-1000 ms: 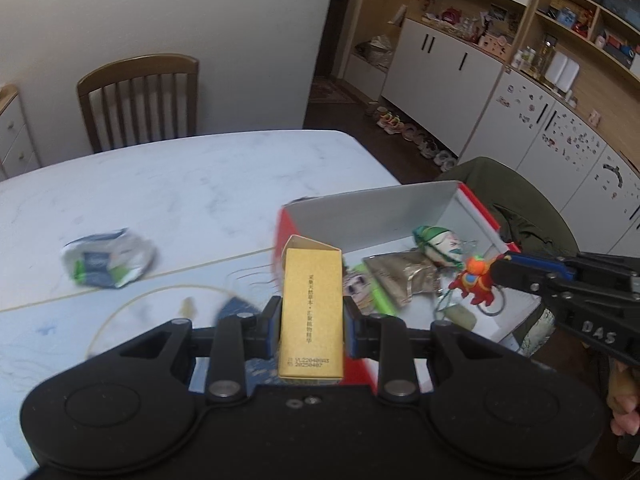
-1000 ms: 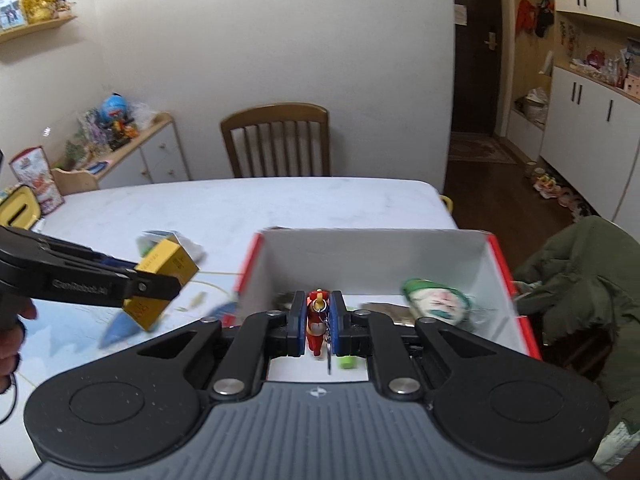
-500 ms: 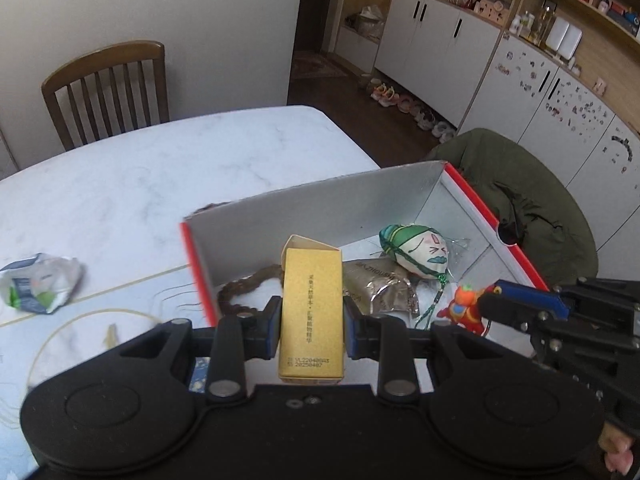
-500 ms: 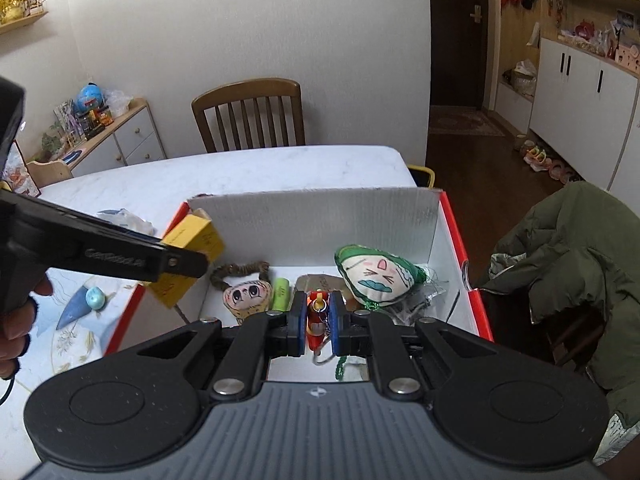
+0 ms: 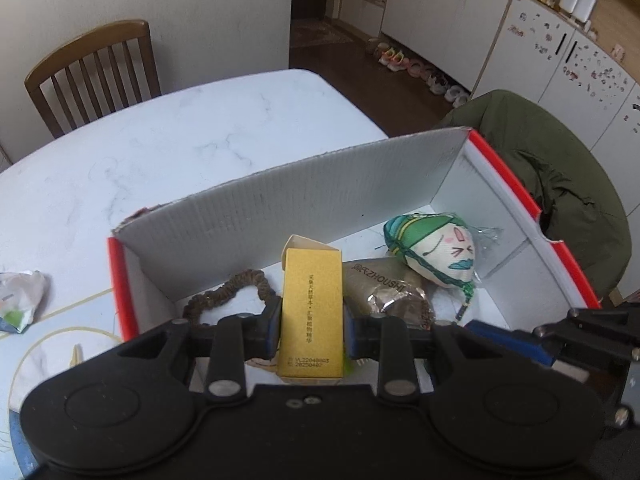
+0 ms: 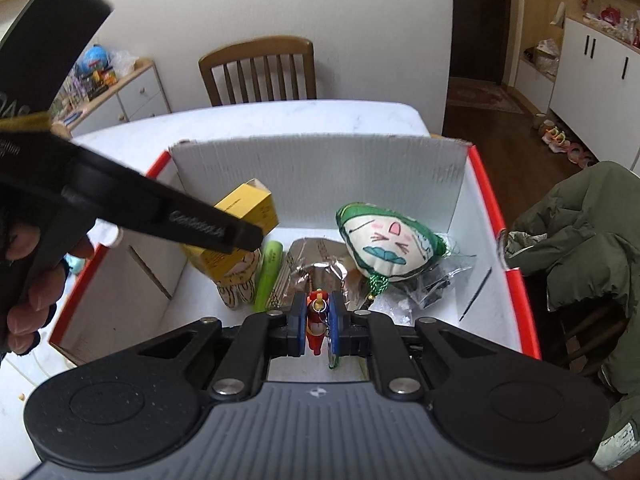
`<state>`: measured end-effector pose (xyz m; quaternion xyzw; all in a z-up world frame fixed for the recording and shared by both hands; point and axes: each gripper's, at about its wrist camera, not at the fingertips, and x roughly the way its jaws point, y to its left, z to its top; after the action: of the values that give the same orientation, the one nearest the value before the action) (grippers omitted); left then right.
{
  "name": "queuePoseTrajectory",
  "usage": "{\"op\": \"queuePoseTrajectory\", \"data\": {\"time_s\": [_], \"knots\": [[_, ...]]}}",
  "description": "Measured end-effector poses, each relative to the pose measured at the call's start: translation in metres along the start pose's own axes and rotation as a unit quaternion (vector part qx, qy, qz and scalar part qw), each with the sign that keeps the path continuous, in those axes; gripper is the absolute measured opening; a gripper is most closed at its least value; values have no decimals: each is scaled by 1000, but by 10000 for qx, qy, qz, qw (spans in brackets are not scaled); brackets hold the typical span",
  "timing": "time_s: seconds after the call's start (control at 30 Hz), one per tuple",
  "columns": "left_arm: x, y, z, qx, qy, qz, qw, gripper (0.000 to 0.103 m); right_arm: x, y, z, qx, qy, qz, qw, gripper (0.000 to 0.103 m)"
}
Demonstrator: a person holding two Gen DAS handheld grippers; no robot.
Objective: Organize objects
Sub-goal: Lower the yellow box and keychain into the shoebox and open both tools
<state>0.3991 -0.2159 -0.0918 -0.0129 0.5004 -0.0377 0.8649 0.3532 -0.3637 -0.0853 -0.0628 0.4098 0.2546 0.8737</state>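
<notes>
Red-edged white cardboard box (image 6: 476, 184) sits under both your tools: your left gripper (image 5: 312, 326) clamps a gold rectangular carton (image 5: 313, 312); your right gripper (image 6: 317, 322) clamps a small red figurine keychain (image 6: 316, 320).

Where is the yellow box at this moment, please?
The yellow box is clamped in the left gripper, held above the left part of the red-edged carton, over the brown hair tie and beside the foil packet.

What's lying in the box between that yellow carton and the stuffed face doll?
In the right wrist view, a green tube and a crinkled foil packet lie between the yellow carton and the doll.
</notes>
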Motion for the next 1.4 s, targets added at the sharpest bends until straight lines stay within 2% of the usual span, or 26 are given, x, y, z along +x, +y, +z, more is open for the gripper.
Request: {"op": "queuePoseTrajectory", "data": {"time_s": [0.33, 0.93, 1.1, 1.2, 1.27, 1.4], "knots": [[21, -9, 9, 120, 155, 200, 9996, 28, 22, -2, -2, -246, 336, -11, 9991, 11], [40, -12, 9, 75, 358, 153, 9992, 30, 24, -17, 2, -202, 486, 45, 9986, 11], [36, -10, 8, -6, 299, 150, 9994, 36, 23, -19, 1, -208, 533, 101, 9983, 11], [30, -9, 7, 0, 196, 118, 9997, 46, 22, -23, 1, -109, 568, 131, 9982, 12], [27, -10, 6, 42, 133, 131, 9998, 52, 21, -24, 1, -84, 591, 111, 9982, 14], [21, -8, 5, -31, 57, 61, 10000, 56, 16, -25, 0, -124, 582, 112, 9982, 20]]}}
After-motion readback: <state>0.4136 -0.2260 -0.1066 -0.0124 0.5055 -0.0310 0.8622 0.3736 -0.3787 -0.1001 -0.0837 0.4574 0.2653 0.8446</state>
